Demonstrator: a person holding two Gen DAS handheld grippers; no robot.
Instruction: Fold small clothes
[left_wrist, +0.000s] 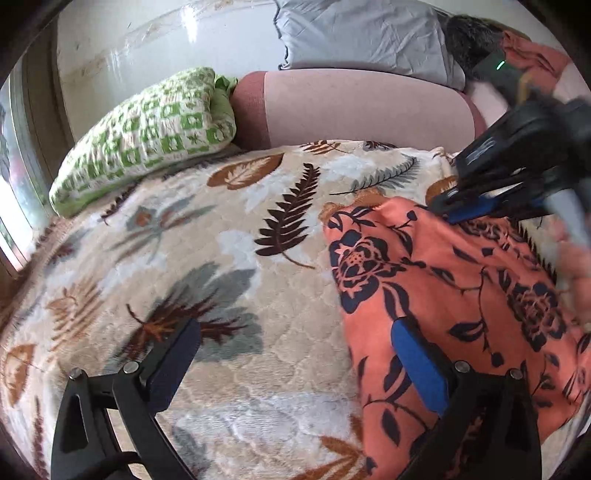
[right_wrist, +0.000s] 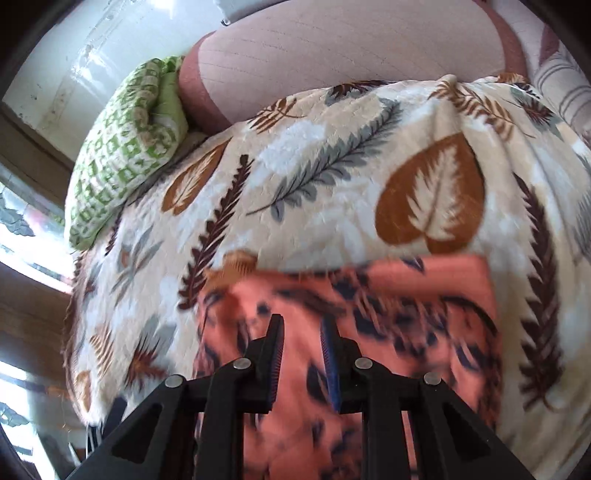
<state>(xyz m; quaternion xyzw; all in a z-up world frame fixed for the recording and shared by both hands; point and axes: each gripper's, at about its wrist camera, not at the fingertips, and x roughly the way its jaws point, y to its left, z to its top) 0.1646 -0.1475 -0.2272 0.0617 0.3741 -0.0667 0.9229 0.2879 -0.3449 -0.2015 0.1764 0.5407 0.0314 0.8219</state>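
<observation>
Left wrist view: left gripper (left_wrist: 291, 363) low over the bed, fingers (left_wrist: 419, 369) spread wide with nothing between them; the right-hand pad sits over the near left edge of the orange floral garment (left_wrist: 443, 280), the other over the leaf-print blanket (left_wrist: 221, 229); right gripper (left_wrist: 476, 206) enters from upper right, tips at the garment's far edge; whether it pinches cloth there I cannot tell, blur too heavy. Garment lies on the blanket, right of centre; thin, limp, probably light and a little slick; should drape and slide rather than hold a crease; best taken at a corner or hem, both layers pinched together. Orange-pink ground, dark navy roses and vines, fairly flat with soft wrinkles. Green checked pillow (left_wrist: 147, 136) well apart at far left. Right wrist view: right gripper (right_wrist: 302, 332) fingers (right_wrist: 275, 350) narrowly apart, garment (right_wrist: 406, 314) smeared beneath them, no cloth visibly clamped; far edge reads straight.
</observation>
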